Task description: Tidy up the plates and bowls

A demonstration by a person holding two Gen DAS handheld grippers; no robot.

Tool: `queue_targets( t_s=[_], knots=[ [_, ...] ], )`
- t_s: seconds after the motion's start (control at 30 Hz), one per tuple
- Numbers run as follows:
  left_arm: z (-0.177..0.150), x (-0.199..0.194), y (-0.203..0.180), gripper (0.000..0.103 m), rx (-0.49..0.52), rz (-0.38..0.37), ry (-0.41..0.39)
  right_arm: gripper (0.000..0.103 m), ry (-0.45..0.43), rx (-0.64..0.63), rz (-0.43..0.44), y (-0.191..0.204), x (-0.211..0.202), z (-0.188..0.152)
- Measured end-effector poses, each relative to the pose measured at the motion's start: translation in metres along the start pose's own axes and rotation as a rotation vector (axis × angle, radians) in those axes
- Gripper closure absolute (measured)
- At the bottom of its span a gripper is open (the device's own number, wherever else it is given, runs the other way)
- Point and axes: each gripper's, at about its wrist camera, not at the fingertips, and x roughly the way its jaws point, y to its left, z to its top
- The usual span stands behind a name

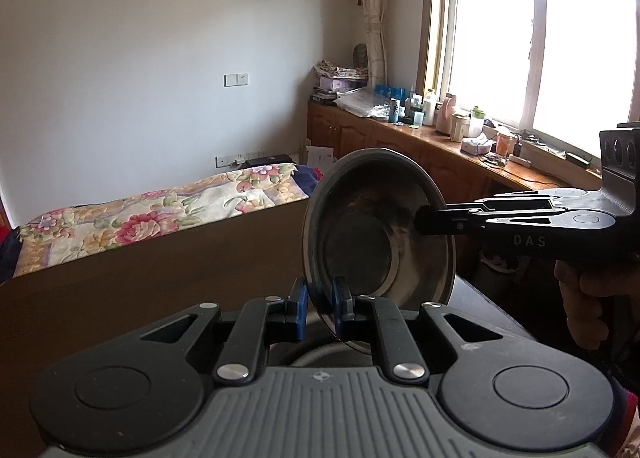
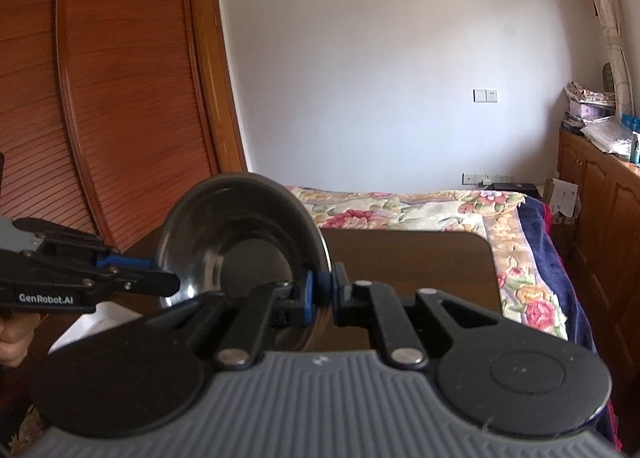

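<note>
Bedroom w/ white wall; a bed (image 2: 420,206) in floral cover runs behind the dark wood table (image 2: 408,270), louvred wardrobe (image 2: 100,98) off to one side, and a low cabinet (image 1: 400,138) under the window crowded w/ bottles & boxes. The steel bowl (image 1: 380,226) is held up off the table, tipped on edge so its hollow faces the left cam. Left tool (image 1: 320,298) is clamped on the bowl's lower rim, blue pads either side of the thin wall; right tool (image 2: 320,282) grips the rim on the opposite side, pads pinched on it too, so both are closed on the same bowl. Probably light, stiff, won't break, but polished metal = slippery, and a thin rim gives little bite; it could pivot or slide if one side lets go abruptly. Best hold is the rim, pads square across the wall, as now. Below the bowl, something white (image 2: 100,322) sits beside the table edge, can't tell what. Another curved rim shows just under the left tool, prob. more dishware, unclear. Table beyond the bowl looks bare, so nothing in the way there.
</note>
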Motion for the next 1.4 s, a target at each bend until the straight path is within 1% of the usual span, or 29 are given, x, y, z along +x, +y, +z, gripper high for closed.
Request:
queue_targets(
  t_s=[0.3,0.73,0.87,1.4],
  knots=[
    [-0.031,-0.015,0.003,0.062,-0.037,-0.003,0.008,0.092,0.035,0.011,0.012,0.016,-0.003,-0.022],
    [-0.063,-0.022,0.000,0.062,-0.077,0.023,0.020,0.092,0.077,0.005,0.029,0.040,-0.008,-0.046],
    [-0.072,-0.023,0.007,0.062,-0.094,0.025,0.028,0.092,0.097,0.012,0.032,0.044,-0.006,-0.053],
    [-0.078,-0.010,0.018,0.061,-0.126,0.026,0.050,0.091,0.133,0.029,0.030,0.047,0.011,-0.058]
  ],
)
